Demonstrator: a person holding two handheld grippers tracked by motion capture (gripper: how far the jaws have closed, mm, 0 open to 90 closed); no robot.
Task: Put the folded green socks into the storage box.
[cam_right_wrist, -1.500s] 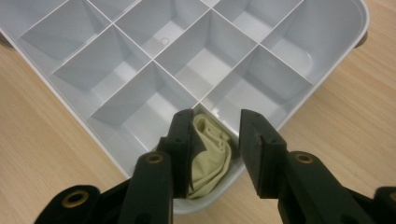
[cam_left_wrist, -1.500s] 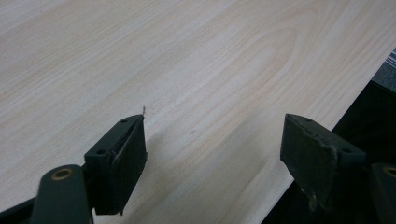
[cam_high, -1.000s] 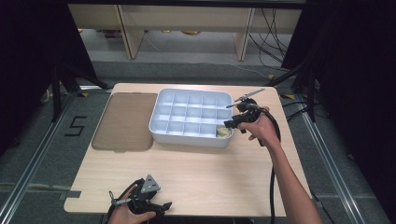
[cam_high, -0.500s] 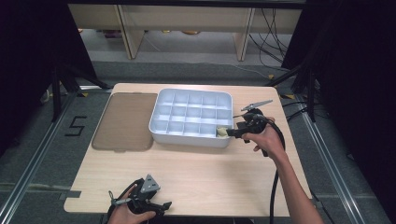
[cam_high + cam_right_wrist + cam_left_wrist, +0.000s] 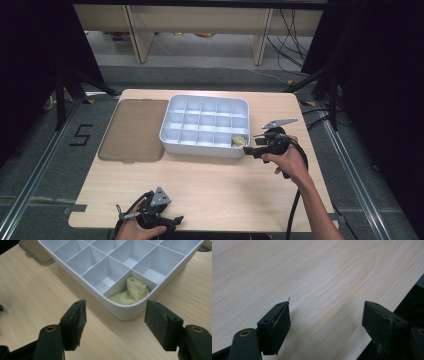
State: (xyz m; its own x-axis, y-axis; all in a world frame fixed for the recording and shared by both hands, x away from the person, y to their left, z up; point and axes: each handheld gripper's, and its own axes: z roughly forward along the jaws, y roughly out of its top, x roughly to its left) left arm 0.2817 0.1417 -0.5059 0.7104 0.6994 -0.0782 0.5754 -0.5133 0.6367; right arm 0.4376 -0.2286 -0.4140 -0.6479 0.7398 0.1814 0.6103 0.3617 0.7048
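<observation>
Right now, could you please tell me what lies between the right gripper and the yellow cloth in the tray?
The right gripper view shows the white tray's rounded corner wall between the open right gripper and the yellow cloth; the rest is bare table.

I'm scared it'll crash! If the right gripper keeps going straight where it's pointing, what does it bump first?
Probably the white tray's near corner wall: the right gripper points at it with fingers apart. Just behind that wall lies the yellow cloth.

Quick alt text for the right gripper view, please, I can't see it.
A yellow cloth lies bunched in the corner cell of a white divided tray on a wooden table. The right tongs stand open, empty, just short of that corner.
</observation>
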